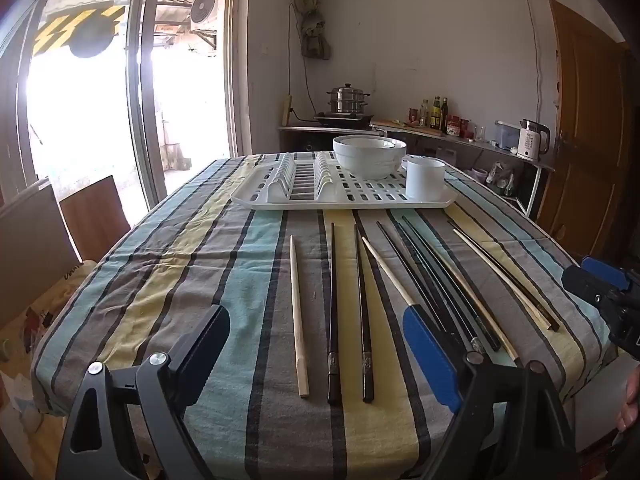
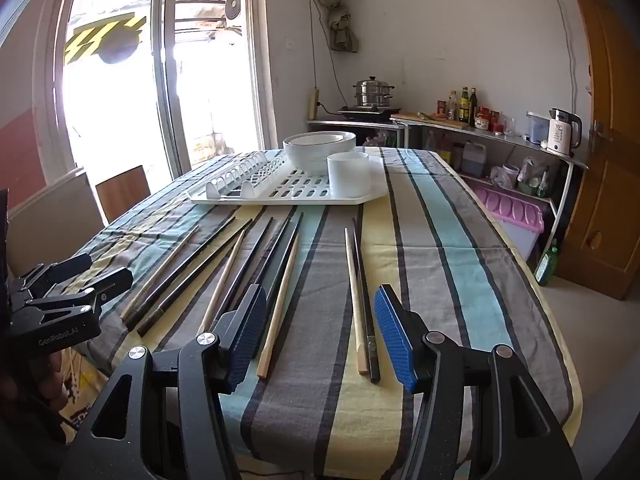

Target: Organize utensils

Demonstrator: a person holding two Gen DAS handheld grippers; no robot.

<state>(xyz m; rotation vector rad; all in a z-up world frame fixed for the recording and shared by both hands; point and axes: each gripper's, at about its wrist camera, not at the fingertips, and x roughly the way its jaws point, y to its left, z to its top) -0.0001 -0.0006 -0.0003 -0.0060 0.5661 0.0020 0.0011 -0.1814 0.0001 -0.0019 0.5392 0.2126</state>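
Black and pale wooden chopsticks [image 1: 332, 312] lie loose on the striped-cloth table [image 1: 200, 264], just ahead of the empty, wide-open left gripper [image 1: 316, 348] and right gripper [image 2: 320, 332].

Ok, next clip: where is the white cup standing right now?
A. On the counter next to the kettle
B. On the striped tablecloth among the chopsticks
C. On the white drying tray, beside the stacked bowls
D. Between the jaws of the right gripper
C: the white cup stands on the white drying tray right beside the stacked bowls, while the chopsticks lie loose on the tablecloth.
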